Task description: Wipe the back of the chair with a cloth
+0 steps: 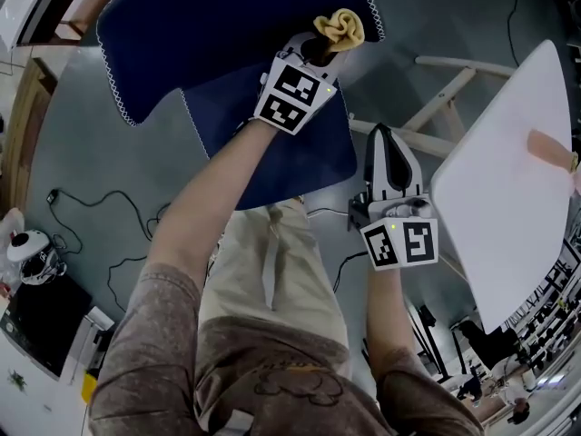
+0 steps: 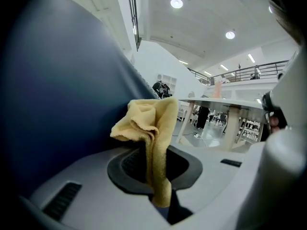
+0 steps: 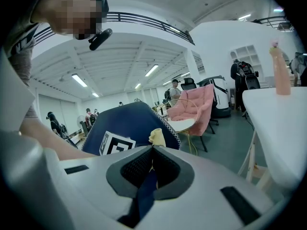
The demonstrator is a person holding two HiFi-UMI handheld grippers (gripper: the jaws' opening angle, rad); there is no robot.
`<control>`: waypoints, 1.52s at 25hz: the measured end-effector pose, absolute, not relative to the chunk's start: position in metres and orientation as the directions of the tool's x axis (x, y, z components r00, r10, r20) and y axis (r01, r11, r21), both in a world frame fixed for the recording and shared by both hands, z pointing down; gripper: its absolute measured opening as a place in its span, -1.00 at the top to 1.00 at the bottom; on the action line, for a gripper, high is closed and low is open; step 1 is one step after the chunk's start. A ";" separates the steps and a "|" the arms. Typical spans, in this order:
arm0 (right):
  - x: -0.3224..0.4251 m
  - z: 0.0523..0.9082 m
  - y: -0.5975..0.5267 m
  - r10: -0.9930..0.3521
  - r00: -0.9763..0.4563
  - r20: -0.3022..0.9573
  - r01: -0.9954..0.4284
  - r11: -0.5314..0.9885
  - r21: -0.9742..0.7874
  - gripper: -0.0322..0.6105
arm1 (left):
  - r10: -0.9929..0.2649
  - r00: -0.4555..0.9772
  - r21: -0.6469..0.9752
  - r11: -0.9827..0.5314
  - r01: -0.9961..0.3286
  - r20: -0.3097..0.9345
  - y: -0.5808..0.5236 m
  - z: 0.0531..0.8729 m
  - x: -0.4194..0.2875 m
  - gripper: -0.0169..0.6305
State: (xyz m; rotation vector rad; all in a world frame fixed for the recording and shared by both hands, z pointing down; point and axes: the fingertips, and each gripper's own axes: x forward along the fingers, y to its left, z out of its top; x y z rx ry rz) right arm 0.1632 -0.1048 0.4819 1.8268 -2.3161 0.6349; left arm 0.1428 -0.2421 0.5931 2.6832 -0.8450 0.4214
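Note:
The chair is navy blue, with a white-stitched backrest at the top of the head view and its seat below. My left gripper is shut on a crumpled yellow cloth, which lies against the backrest's front near its right edge. In the left gripper view the cloth rises from between the shut jaws, with the backrest close on the left. My right gripper hangs right of the seat, shut and empty. From its own view the right gripper faces the backrest and the cloth.
A white table stands close on the right with a pink object on it; its wooden legs reach toward the chair. Black cables run over the grey floor at the left. A pink chair stands farther off.

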 end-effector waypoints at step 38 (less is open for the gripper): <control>0.108 0.507 -0.117 -0.857 -0.372 0.356 -0.920 0.291 -0.261 0.82 | -0.808 0.294 0.015 -0.333 -0.943 0.511 -0.148 0.648 -0.162 0.77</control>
